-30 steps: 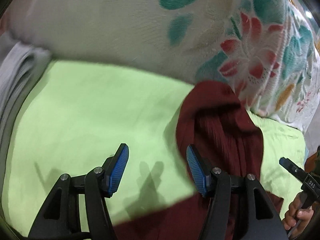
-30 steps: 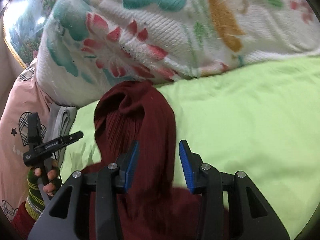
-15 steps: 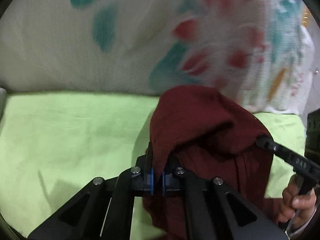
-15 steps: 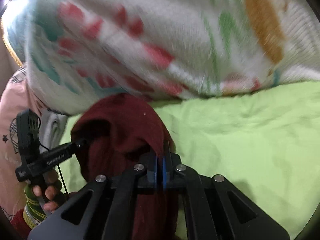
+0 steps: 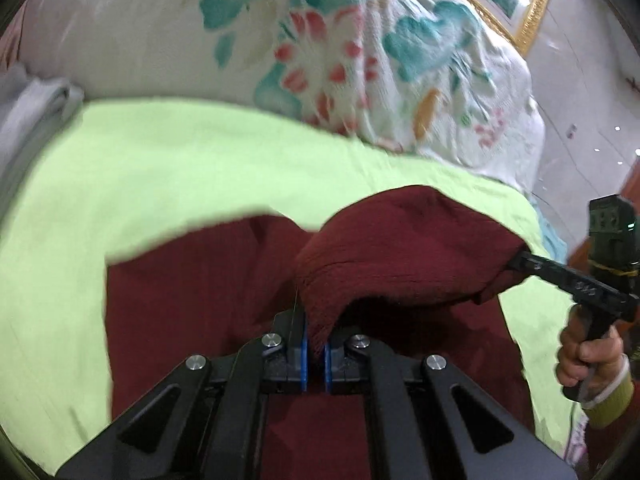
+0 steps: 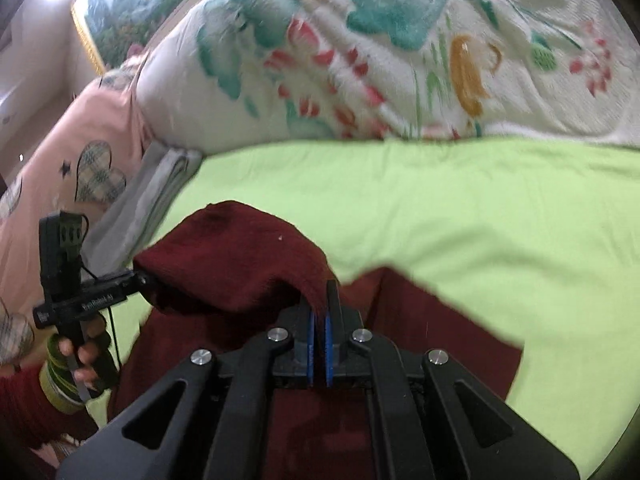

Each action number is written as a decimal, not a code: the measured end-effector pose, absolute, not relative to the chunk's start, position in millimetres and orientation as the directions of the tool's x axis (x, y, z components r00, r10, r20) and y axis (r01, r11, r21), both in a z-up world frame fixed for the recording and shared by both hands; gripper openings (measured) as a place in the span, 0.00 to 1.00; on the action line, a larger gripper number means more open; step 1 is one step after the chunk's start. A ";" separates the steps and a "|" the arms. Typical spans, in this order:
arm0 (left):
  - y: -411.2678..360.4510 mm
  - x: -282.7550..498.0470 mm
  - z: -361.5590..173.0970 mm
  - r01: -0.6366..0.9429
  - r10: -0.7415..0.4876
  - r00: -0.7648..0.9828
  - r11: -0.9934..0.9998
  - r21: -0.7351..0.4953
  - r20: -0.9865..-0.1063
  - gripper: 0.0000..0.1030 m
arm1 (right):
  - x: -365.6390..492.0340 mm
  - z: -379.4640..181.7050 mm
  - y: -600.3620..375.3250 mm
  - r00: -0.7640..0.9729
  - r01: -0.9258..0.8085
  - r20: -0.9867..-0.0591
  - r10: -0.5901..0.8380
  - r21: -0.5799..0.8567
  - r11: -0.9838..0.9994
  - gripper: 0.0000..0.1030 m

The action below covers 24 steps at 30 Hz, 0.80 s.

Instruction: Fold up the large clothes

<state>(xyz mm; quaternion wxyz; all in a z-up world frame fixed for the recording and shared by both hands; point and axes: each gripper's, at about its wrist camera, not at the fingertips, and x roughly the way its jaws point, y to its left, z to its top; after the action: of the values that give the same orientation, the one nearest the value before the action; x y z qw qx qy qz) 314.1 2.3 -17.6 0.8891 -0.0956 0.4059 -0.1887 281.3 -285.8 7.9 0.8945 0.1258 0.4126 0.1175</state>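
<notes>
Both my left gripper (image 5: 315,354) and right gripper (image 6: 319,350), apart a second ago, now clamp the maroon garment (image 5: 400,256) edge, lifted above the green bed sheet (image 5: 180,176), ready for folding

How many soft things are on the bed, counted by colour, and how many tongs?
Dark red garment: 1
Lime green sheet: 1
Floral quilt: 1
Grey folded cloth: 1
Pink cloth with hearts: 1
Tongs, left tongs and right tongs, each shut on the garment: 2
Total: 7
</notes>
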 end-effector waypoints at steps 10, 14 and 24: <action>14.7 216.9 -68.7 0.320 -0.444 0.441 0.890 -0.325 -0.780 0.42 | 208.2 -34.6 -276.0 0.513 -0.008 -0.792 0.332 0.383 0.924 0.43; 33.6 213.4 -53.6 0.311 -0.501 0.419 0.863 -0.399 -0.757 0.54 | 188.6 -22.2 -285.8 0.552 0.023 -0.740 0.386 0.475 0.879 0.56; 42.8 310.0 -68.5 0.016 -0.640 0.213 0.758 -0.653 -0.738 0.54 | 221.8 -43.7 -309.5 0.537 0.318 -0.557 0.634 0.829 0.459 0.56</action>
<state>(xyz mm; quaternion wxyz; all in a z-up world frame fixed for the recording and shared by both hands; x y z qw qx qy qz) 310.0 42.8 -68.5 0.7316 -0.2665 0.5861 -0.2241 221.8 -309.5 -43.7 0.7144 0.5082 0.4682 0.1104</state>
